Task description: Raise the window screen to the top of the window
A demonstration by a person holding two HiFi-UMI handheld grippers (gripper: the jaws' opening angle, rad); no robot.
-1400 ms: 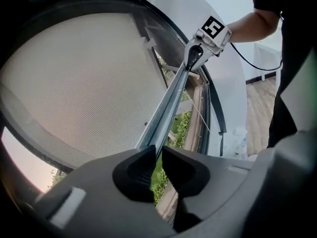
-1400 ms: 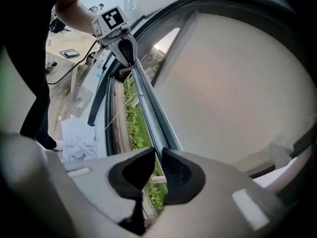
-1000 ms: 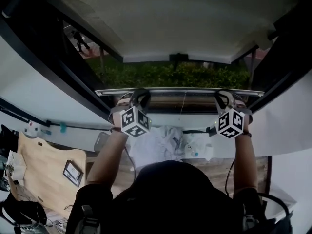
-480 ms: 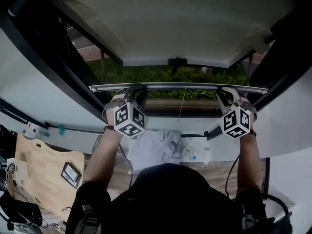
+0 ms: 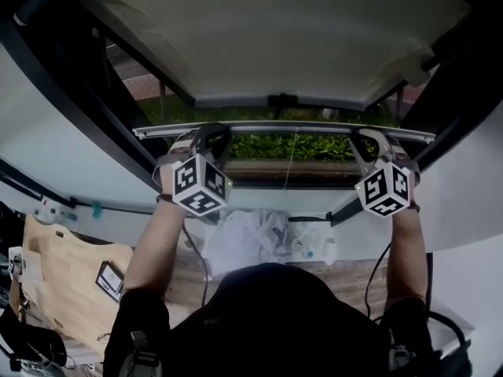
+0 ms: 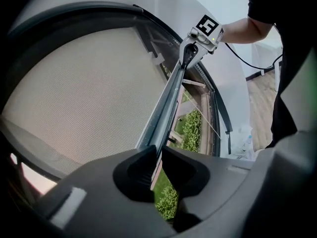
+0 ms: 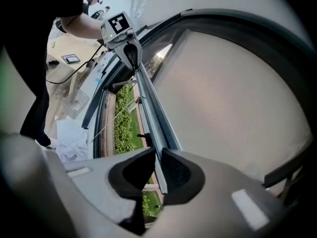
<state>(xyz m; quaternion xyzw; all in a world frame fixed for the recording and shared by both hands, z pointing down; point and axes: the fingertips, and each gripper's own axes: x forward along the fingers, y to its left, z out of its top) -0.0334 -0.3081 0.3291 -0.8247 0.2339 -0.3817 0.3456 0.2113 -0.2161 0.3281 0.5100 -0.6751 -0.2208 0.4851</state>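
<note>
The window screen's grey bottom rail (image 5: 283, 126) runs level across the window, with beige mesh (image 5: 275, 30) above it. My left gripper (image 5: 208, 138) is shut on the rail near its left end, and my right gripper (image 5: 369, 141) is shut on it near its right end. In the left gripper view the rail (image 6: 168, 103) passes between the jaws of the left gripper (image 6: 159, 157) and runs on to the right gripper (image 6: 188, 58), beside the mesh (image 6: 84, 93). The right gripper view mirrors this: right gripper (image 7: 158, 167), rail (image 7: 151, 103), left gripper (image 7: 130, 53), mesh (image 7: 223, 98).
A black window frame (image 5: 94, 108) slants down both sides. A thin cord (image 5: 289, 159) hangs from the rail's middle. Green hedge (image 5: 314, 146) shows below the rail. White bags and a bottle (image 5: 267, 238) lie under the sill, and a wooden board (image 5: 63, 265) lies at the left.
Both grippers have risen together with the rail between them. The strip of greenery between the rail and the beige mesh's edge has narrowed, and more hedge shows under the rail.
</note>
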